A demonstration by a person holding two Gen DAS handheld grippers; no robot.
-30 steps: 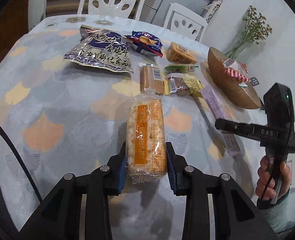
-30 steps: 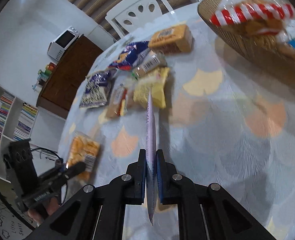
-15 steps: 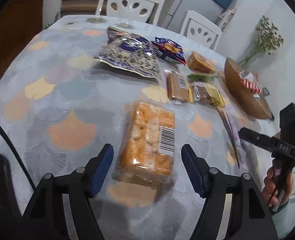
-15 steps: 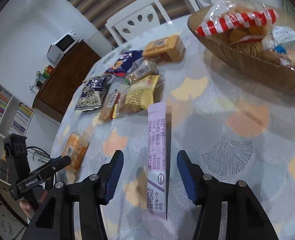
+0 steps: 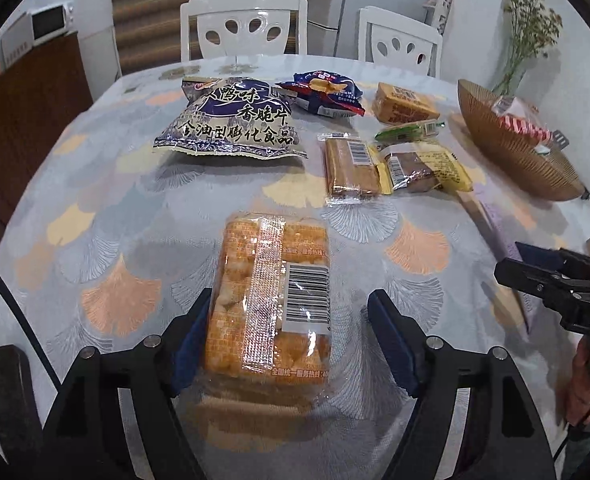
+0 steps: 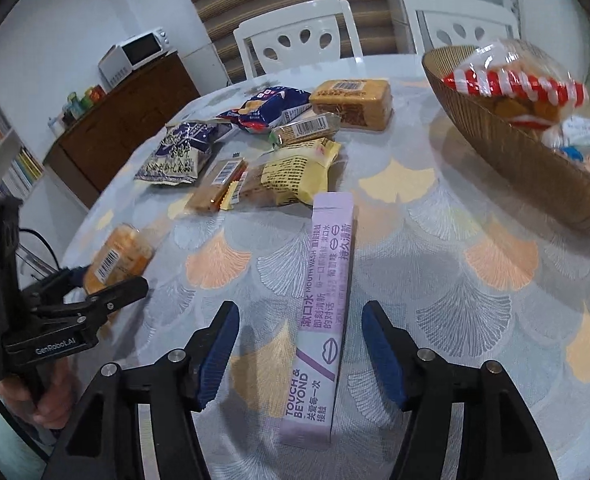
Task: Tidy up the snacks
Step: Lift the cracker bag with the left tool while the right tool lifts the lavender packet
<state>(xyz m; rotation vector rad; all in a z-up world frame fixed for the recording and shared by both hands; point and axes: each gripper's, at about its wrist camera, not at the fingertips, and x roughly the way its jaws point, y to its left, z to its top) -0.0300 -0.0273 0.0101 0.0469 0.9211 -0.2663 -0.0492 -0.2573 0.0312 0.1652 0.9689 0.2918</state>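
While the woven bowl (image 6: pixel 507 160) holds a red-striped bag (image 6: pixel 511 90) and other packets, the orange cracker pack (image 5: pixel 271 300) lies flat on the desk (image 5: pixel 95 208) between the left gripper's (image 5: pixel 289 336) wide-open jaws, gripped by neither. Likewise the purple mouthwash sachet (image 6: pixel 323 316) lies loose between the right gripper's (image 6: pixel 299 356) spread jaws. Only the right wrist view shows the bowl's contents clearly.
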